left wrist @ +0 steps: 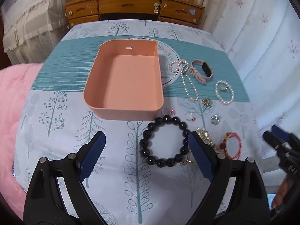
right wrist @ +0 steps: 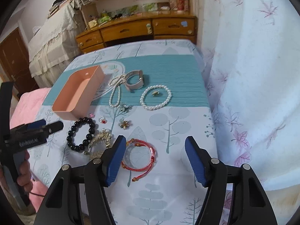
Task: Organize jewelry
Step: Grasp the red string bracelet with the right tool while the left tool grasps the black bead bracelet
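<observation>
1. Centrally, the black bead bracelet (left wrist: 165,140) lay on the table (left wrist: 112,131), just in front of the empty pink box (left wrist: 123,80).
2. Left tongs (left wrist: 147,155) gaped wide, holding nothing.
3. Right tongs (right wrist: 155,161) stood open and empty beside the red cord bracelet (right wrist: 139,154).
4. Pearl strands (right wrist: 155,97) and a watch (left wrist: 201,71) lay farther back.
5. Lettering on the tool was unreadable.

I see an open tray (left wrist: 122,78) on the bed (left wrist: 56,123); bracelets (left wrist: 165,140) in front; pearl strands (left wrist: 189,82) and watch (left wrist: 201,71) to its right.
</observation>
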